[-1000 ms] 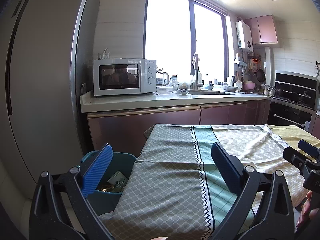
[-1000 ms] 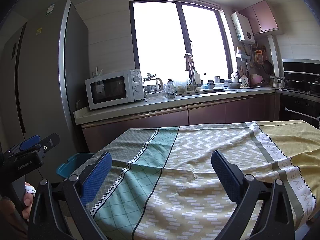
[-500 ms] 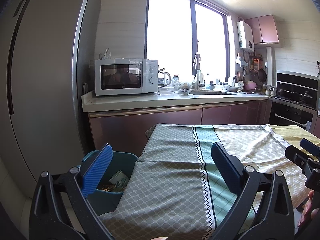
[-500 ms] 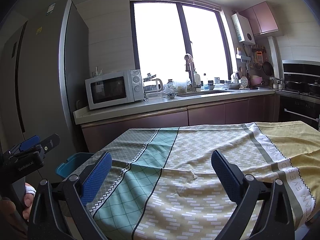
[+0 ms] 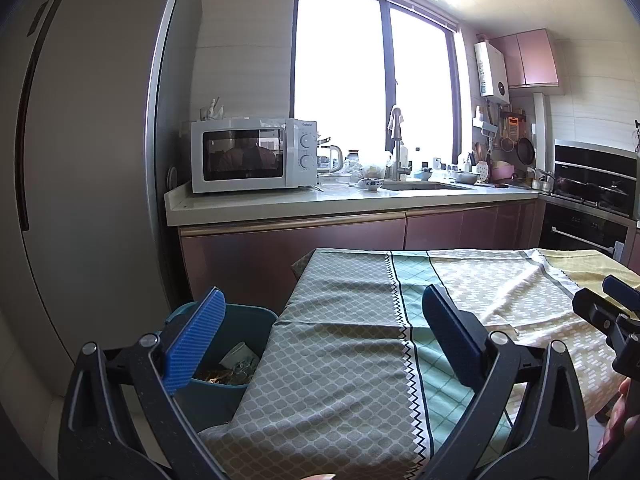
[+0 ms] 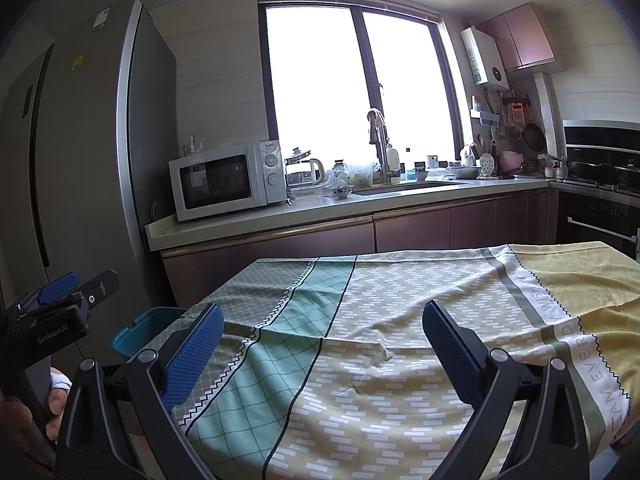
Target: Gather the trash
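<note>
A blue trash bin [image 5: 240, 320] stands on the floor at the table's left end, with crumpled trash [image 5: 236, 364] inside; its rim also shows in the right wrist view [image 6: 140, 330]. My left gripper [image 5: 320, 340] is open and empty, above the table's near left edge beside the bin. My right gripper [image 6: 320, 344] is open and empty, above the tablecloth [image 6: 400, 320]. No loose trash shows on the cloth. The other gripper shows at each view's edge, the right one in the left wrist view [image 5: 612, 320] and the left one in the right wrist view [image 6: 60, 312].
A tall grey fridge [image 5: 80, 160] stands left of the bin. A counter [image 5: 320, 200] with a microwave [image 5: 248, 156], kettle and sink runs behind the table. An oven [image 5: 592, 200] is at the right.
Both views have shifted only slightly; the left gripper has drifted a little. Both grippers stay open and empty.
</note>
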`<action>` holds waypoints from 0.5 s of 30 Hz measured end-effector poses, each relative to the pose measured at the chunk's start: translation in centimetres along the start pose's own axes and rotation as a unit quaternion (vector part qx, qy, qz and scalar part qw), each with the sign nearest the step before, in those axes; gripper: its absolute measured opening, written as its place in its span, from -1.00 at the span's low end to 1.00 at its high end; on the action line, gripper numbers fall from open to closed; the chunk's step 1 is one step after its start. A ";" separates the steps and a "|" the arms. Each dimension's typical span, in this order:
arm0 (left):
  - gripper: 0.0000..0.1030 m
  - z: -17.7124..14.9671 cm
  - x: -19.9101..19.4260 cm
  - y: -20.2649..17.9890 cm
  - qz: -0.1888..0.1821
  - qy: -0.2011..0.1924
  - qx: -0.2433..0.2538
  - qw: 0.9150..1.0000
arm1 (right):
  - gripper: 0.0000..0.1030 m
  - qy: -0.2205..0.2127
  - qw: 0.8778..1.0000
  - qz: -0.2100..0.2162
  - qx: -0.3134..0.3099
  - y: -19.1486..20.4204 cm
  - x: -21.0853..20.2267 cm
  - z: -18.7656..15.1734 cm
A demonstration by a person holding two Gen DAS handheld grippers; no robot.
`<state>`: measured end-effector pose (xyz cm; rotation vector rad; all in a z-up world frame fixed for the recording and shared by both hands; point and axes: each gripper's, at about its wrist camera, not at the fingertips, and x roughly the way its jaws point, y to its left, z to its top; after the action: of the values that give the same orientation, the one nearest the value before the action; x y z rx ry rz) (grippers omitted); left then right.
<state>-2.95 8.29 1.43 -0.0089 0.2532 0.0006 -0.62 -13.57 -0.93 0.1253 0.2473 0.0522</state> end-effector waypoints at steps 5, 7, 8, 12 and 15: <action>0.89 0.0 0.0 0.0 0.000 0.001 -0.001 1.000 | 0.87 -0.001 1.000 -0.001 0.001 0.2 -0.1 0.0; 0.89 -0.1 0.0 0.0 0.000 0.001 0.000 1.000 | 0.87 -0.001 1.000 -0.002 0.001 0.3 -0.2 0.0; 0.89 -0.1 0.0 0.0 0.000 0.001 0.000 1.000 | 0.87 -0.002 1.000 -0.003 0.001 0.3 -0.2 0.0; 0.89 -0.1 0.0 -0.1 -0.001 0.002 0.000 1.000 | 0.87 -0.002 1.000 -0.004 0.003 0.3 -0.3 0.0; 0.89 -0.2 0.0 -0.1 -0.001 0.002 0.000 1.000 | 0.87 -0.003 1.000 -0.005 0.003 0.4 -0.4 0.0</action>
<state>-2.99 8.19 1.27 -0.0100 0.2567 -0.0012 -1.02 -13.19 -0.79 0.1299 0.2423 0.0407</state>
